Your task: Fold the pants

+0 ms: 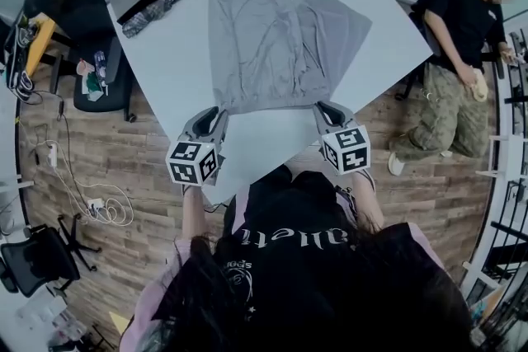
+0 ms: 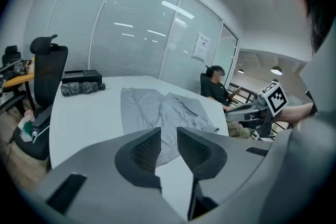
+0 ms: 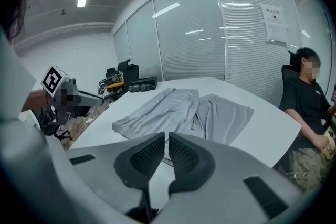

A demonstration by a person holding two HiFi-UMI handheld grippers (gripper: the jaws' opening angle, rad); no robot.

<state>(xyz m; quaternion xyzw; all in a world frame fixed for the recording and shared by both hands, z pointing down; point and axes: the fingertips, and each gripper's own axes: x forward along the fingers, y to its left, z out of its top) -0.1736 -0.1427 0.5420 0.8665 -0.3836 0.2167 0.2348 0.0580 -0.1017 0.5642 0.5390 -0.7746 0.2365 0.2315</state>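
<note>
Grey pants (image 1: 276, 41) lie flat on the white worktop (image 1: 157, 53), waistband nearest the person; left tool (image 1: 213, 118), jaws slightly parted, and right tool (image 1: 328, 114), jaws pressed together, both empty, hover at the waistband corners, presumably lining up a grip.

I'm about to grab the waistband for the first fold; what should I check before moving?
1. Pants lie flat on the table: ok.
2. Left gripper jaws apart, empty: ok.
3. Right gripper jaws apart for a grasp: not ok, shut and empty.
4. Both grippers lined up near the waistband corners: ok.
5. Dark bundle lies apart from the pants: ok.
</note>
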